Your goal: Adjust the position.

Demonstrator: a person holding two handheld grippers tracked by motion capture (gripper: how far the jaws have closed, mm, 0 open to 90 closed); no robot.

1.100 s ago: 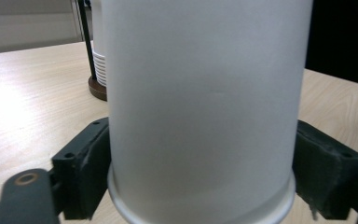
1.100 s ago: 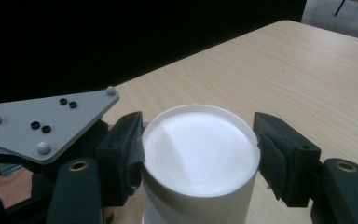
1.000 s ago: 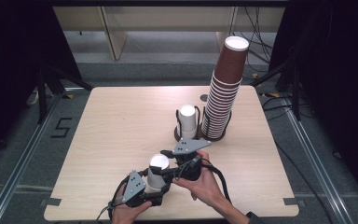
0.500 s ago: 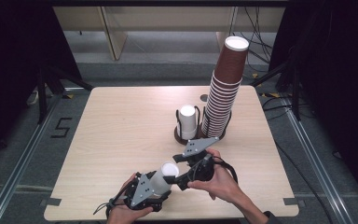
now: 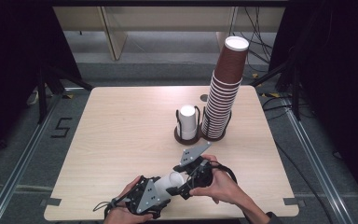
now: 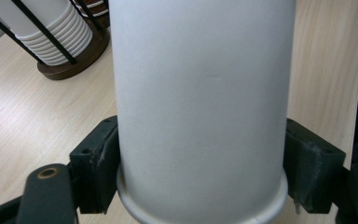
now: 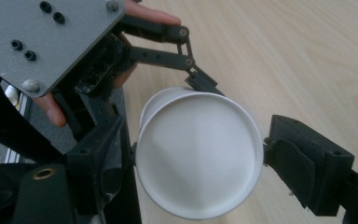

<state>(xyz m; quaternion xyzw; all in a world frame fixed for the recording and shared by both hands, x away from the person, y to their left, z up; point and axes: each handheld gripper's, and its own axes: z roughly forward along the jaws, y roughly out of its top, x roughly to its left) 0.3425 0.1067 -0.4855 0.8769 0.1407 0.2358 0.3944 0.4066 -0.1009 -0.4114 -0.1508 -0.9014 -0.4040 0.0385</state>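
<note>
A white paper cup [image 5: 171,181] lies tilted on its side just above the near table edge. My left gripper [image 5: 161,187] is shut on its body close to the rim; in the left gripper view both pads [image 6: 98,168] press the cup [image 6: 200,93], and these jaws have just been closing. My right gripper [image 5: 181,185] faces the cup's round end [image 7: 200,158] from the right. Its jaws have just been opening and now stand either side of that end, with a thin gap at the right pad [image 7: 289,163].
Behind, at the table's middle right, a tall stack of brown cups [image 5: 226,88] and a short stack of white cups [image 5: 187,119] stand in a dark wire holder [image 5: 186,136]. Bare wooden table [image 5: 116,130] spreads to the left.
The cup has tipped from nearly upright to lying with its end toward the right gripper. Both hands shifted slightly right. The right jaws have spread apart around the cup's end.
</note>
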